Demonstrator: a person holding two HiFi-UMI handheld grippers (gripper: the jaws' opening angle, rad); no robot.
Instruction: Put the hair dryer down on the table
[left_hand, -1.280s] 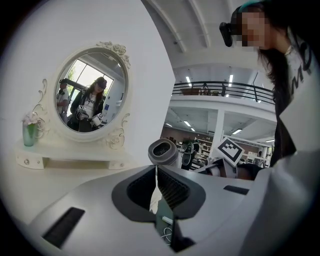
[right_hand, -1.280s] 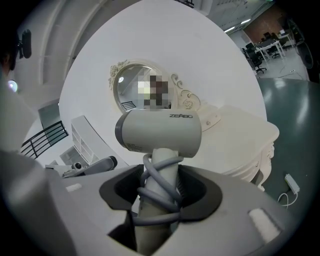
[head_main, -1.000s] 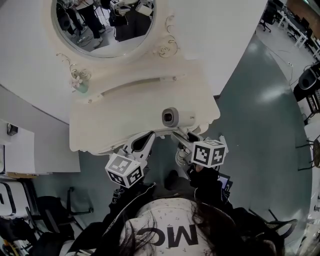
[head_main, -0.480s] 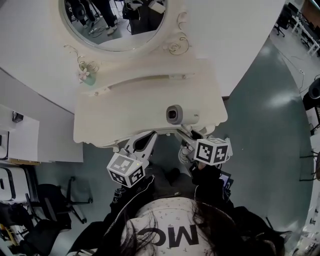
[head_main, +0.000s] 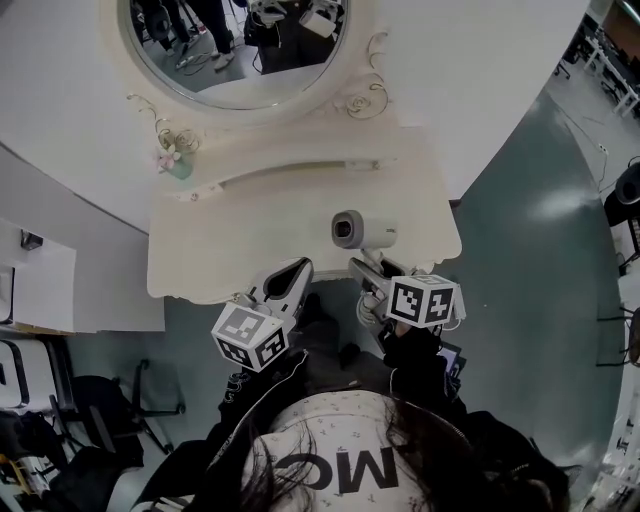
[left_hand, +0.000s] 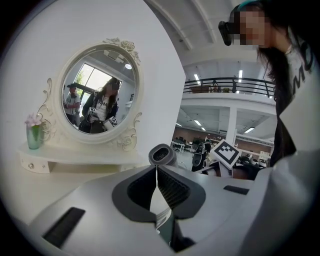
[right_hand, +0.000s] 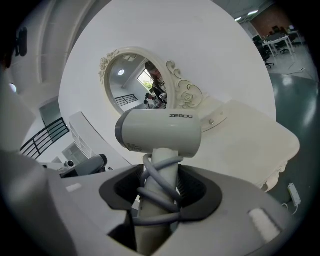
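Your right gripper (right_hand: 161, 189) is clamping its fingers on the cord-wrapped handle of the hair dryer (right_hand: 160, 131), holding it upright above the front right part of the surface (head_main: 250, 235). Your left gripper (left_hand: 157, 175) is hanging empty, fingers pressed together. You are risking a topple off that near edge if you release the dryer standing. The cord (right_hand: 159, 200) may also be catching a finger.

Looks like a mock-up bedroom corner set up inside a big open office or lab hall. There's 1 cream dressing table (head_main: 200, 265) with an ornate oval mirror (head_main: 245, 45) and a little flower vase (head_main: 175, 160) against a white wall (head_main: 60, 90). Right past it you get bare grey-green floor (head_main: 540, 270), rows of desks (right_hand: 277, 37), a black office chair (head_main: 100, 405), a railed mezzanine (left_hand: 230, 85) and strip ceiling lights (left_hand: 200, 80).
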